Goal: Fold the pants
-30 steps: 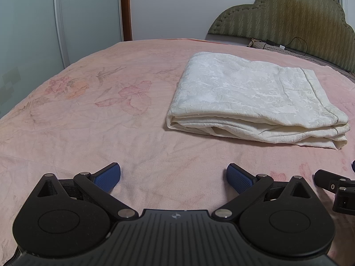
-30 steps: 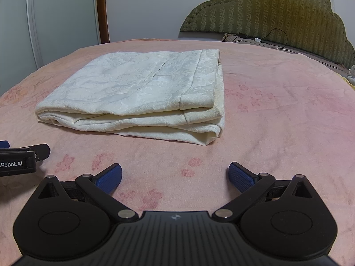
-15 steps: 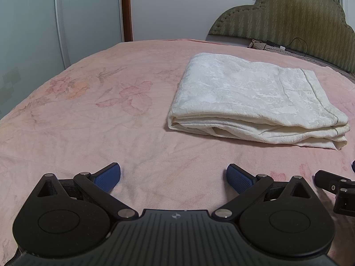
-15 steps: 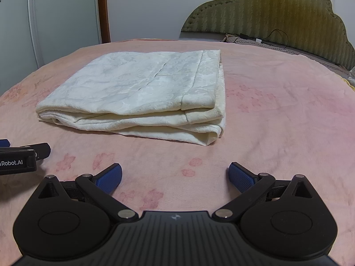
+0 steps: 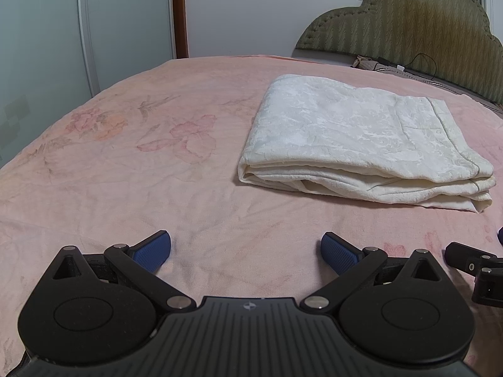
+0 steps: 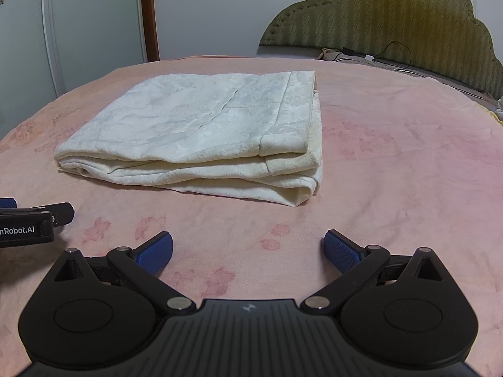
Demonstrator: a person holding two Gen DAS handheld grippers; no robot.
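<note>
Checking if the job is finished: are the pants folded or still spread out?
Folded. The pants lie as a compact rectangle on the bed, stacked layers showing along the near edge; neither open gripper touches them.

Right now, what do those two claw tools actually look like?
Both match: the left gripper and right gripper have matte black bodies with ribbed centres, two round discs, silver pivot pins and black linkage bars ending in textured blue pads. White lettering ending "Robot.AI" marks the left gripper's side. No cables or sleeves show.

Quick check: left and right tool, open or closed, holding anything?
Left tool: open, holding nothing, short of the folded cream-white patterned pants.
Right tool: open, holding nothing, above the pink floral bedspread.
</note>
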